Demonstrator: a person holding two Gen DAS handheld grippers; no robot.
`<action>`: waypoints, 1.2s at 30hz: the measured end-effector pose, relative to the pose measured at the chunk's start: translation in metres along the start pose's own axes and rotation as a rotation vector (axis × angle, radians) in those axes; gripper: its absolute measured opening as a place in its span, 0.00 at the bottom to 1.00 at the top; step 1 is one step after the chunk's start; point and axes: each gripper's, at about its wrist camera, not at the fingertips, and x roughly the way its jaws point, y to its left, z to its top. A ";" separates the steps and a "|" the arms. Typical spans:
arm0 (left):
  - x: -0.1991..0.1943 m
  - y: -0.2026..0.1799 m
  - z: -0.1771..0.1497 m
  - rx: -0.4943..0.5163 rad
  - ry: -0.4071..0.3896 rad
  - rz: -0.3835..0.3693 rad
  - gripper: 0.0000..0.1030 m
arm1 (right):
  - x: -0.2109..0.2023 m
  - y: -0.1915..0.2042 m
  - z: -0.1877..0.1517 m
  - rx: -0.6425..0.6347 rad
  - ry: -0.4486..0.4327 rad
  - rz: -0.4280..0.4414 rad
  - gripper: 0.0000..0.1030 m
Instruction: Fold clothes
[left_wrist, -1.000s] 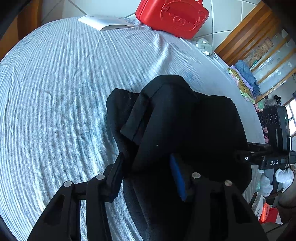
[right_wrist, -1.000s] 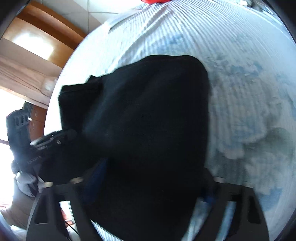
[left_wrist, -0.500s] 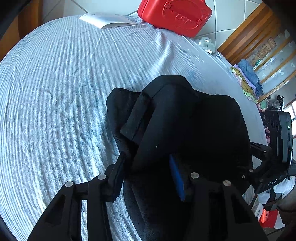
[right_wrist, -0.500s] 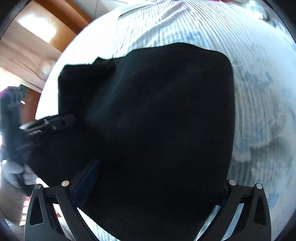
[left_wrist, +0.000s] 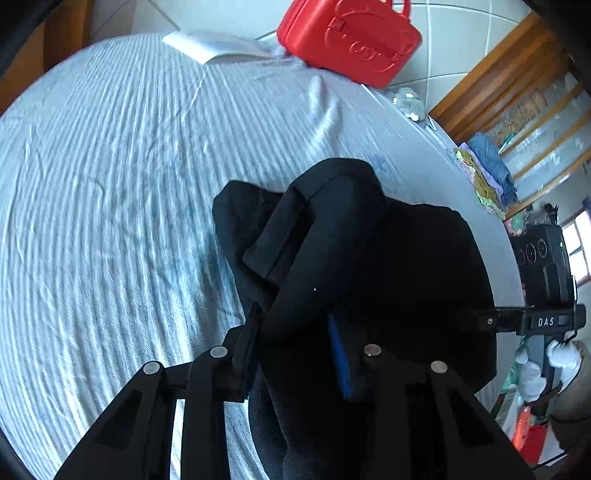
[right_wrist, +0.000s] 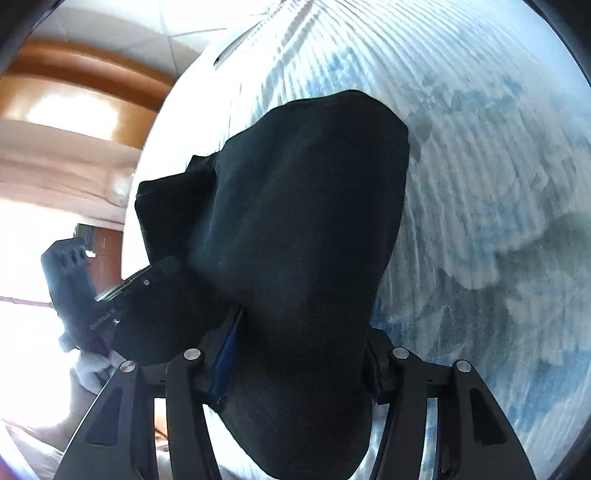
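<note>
You've got both claws on the black garment (left_wrist: 369, 258), which is bunched and lifted over the striped bed sheet (left_wrist: 110, 184); can't tell what kind of garment it is. Left claw (left_wrist: 295, 347) is clamped on a thick fold w/ fabric filling the gap between its fingers, prob. so the doubled layers stay stacked while you carry them. Right claw (right_wrist: 299, 350) is closed on cloth at the other side, fingers spread wide by the bulk, so the piece hangs between your two grips instead of dragging. A hemmed flap sticks up near the left grip, so the fold looks loose, not squared. The red case (left_wrist: 351, 37) and the white booklet (left_wrist: 214, 46) sit at the far edge of the bed, well apart from the garment, leaving room to lay it down.
</note>
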 end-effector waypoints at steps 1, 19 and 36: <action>-0.007 -0.006 0.000 0.017 -0.023 0.004 0.25 | -0.004 0.002 -0.003 0.004 -0.009 0.021 0.47; -0.048 -0.193 0.073 0.297 -0.177 -0.067 0.21 | -0.156 -0.046 -0.034 0.079 -0.279 0.196 0.31; 0.164 -0.607 0.284 0.280 -0.277 -0.221 0.21 | -0.513 -0.332 0.125 -0.073 -0.380 0.021 0.31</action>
